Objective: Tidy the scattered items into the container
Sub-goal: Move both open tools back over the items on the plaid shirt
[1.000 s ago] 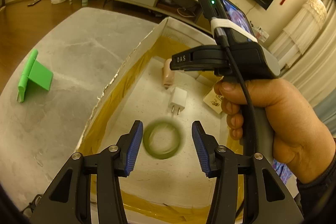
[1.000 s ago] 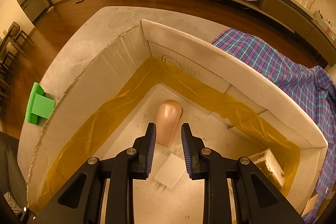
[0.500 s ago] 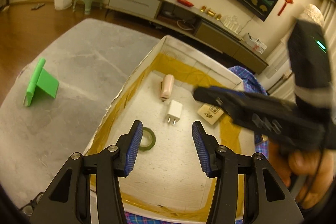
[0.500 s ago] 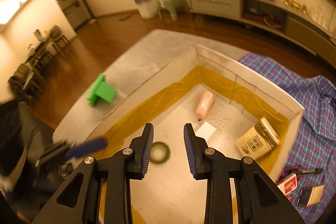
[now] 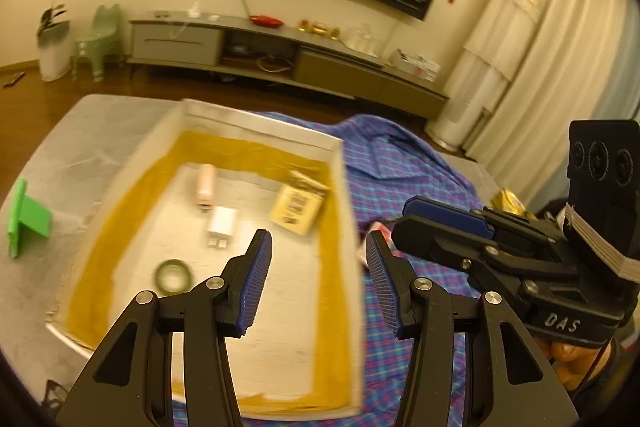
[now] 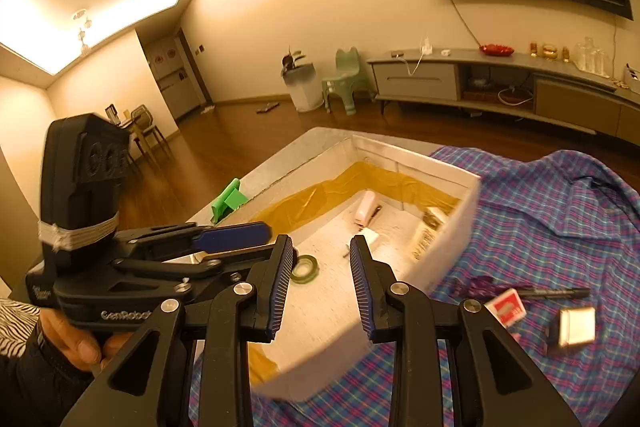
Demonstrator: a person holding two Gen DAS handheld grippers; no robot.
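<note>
Container (image 6: pixel 448 235): white walls, mustard-yellow lining strip. Inside: dark green tape ring (image 6: pixel 304 268), white charger (image 5: pixel 222 221), pale pink case (image 5: pixel 205 184), yellow packet (image 5: pixel 297 205) with black print. Cloth (image 6: pixel 560 211): blue-purple plaid with pink lines. Stand (image 5: pixel 26 217): bright green. Bench (image 5: pixel 72 155): mottled grey. Tool pads (image 5: pixel 256 277): blue, ribbed; frames black. Card box (image 6: pixel 506 308): red and white.

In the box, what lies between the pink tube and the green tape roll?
The white charger plug lies between the pink tube and the tape roll; the left wrist view shows this.
</note>
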